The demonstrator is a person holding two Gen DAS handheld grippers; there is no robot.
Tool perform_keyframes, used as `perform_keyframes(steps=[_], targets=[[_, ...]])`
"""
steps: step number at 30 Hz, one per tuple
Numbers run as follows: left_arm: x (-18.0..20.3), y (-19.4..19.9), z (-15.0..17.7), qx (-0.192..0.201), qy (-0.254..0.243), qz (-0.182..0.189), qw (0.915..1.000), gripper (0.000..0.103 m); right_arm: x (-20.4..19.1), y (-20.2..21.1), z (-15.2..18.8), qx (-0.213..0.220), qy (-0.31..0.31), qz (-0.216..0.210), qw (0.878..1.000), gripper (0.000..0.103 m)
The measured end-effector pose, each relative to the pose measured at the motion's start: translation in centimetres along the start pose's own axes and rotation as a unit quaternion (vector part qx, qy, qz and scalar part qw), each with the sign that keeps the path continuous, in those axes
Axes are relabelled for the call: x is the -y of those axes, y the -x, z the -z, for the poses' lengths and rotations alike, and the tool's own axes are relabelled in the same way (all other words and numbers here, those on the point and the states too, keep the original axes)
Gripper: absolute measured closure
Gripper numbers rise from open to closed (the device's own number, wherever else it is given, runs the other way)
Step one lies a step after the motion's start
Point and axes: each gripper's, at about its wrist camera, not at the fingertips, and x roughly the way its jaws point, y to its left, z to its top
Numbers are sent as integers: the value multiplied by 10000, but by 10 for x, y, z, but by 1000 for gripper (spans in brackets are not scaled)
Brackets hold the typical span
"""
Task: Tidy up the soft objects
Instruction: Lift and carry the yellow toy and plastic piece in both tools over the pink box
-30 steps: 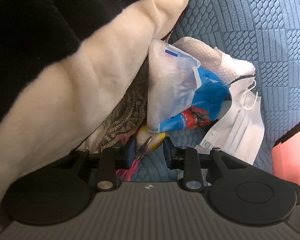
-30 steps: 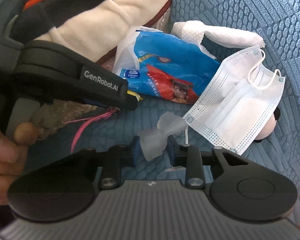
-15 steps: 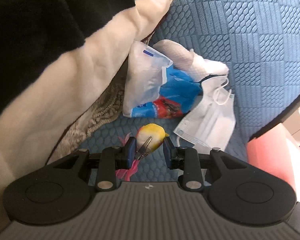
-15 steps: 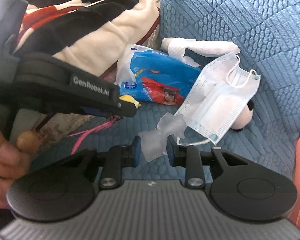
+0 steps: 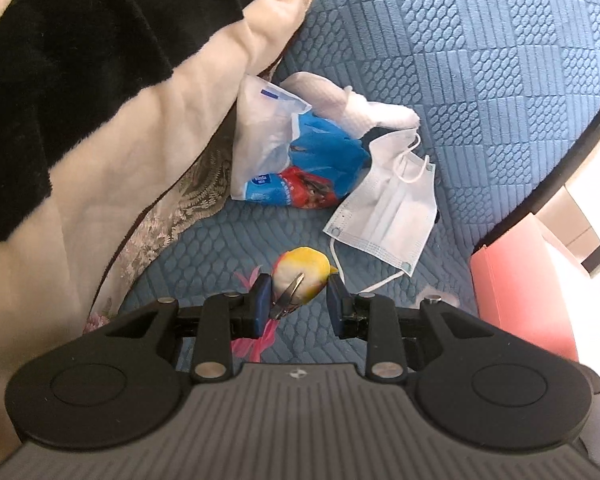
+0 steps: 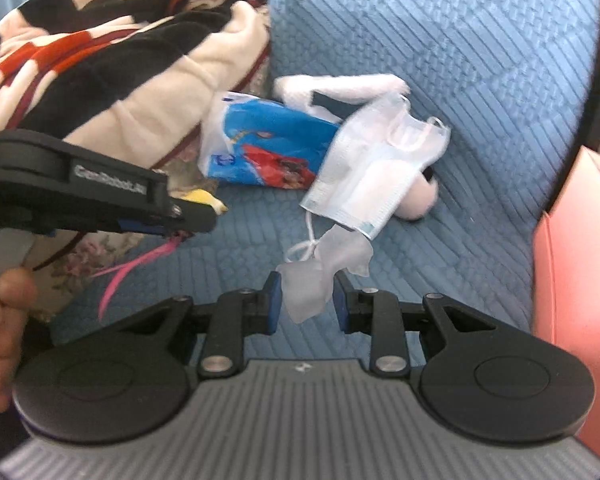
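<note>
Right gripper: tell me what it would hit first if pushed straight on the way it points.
Holding a crumpled translucent scrap, the right gripper would most likely meet the white face mask first, the one lying on the blue sofa cushion; depth is uncertain.

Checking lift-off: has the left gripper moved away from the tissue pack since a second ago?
Yes. The left gripper, fingers on the yellow toy, has pulled back: the tissue pack sits farther off.

Home — blue sofa (image 5: pixel 480 92), fleece blanket (image 5: pixel 100 120)
</note>
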Motion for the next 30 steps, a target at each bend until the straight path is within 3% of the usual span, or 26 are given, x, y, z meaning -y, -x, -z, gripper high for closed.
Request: perform_keyframes(steps=[17,30], targets=[[15,16,16,177,-361,-54,9992,68,17,35,27,-70,-539,730,9958,72],[35,30,37,133,-407,0,9991,68,14,60,42,-27,-455,864,9952,72]])
